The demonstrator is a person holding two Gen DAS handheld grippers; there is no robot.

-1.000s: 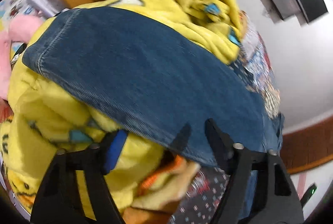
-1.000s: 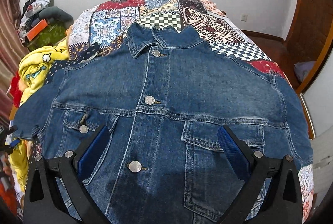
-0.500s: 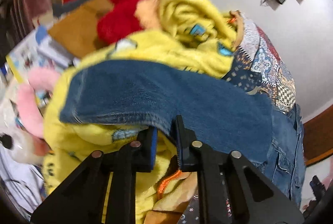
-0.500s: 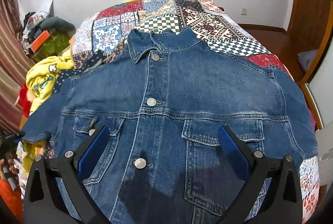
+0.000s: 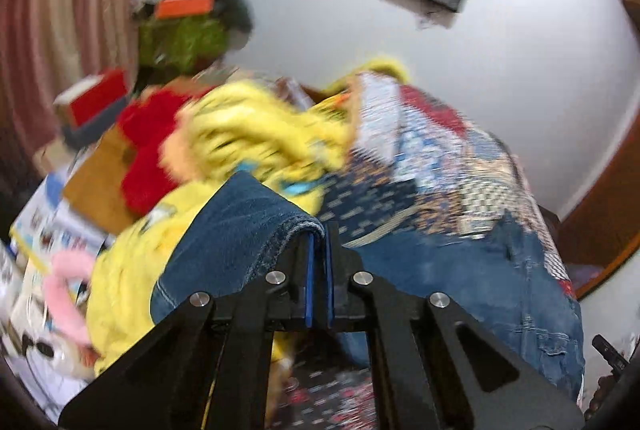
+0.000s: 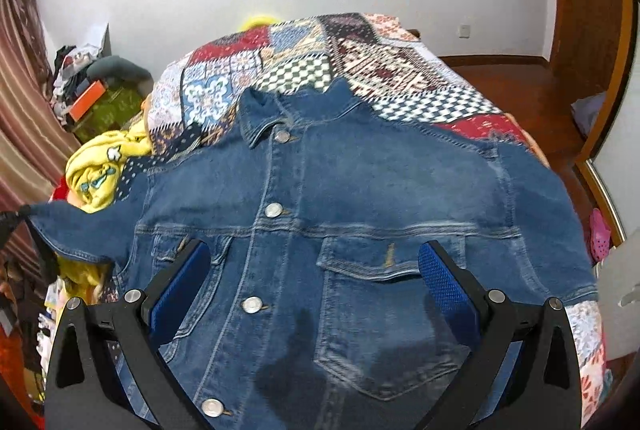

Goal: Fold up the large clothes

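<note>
A: One sleeve [image 5: 240, 230] is now pinched in my left gripper [image 5: 319, 262], which was wide a second ago, and lifted off the yellow blanket [image 5: 260, 134].

B: Right view?

A: Right gripper [image 6: 316, 282] hangs wide, empty, over the denim jacket [image 6: 360, 198] spread on the bed [image 6: 320, 46]. Sleeve fold can begin.

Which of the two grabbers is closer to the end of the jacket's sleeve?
Left. The left gripper is clamped shut on the sleeve cuff, lifting it off the bed. The right gripper hovers open above the denim jacket front, near its chest pockets, touching nothing.
</note>
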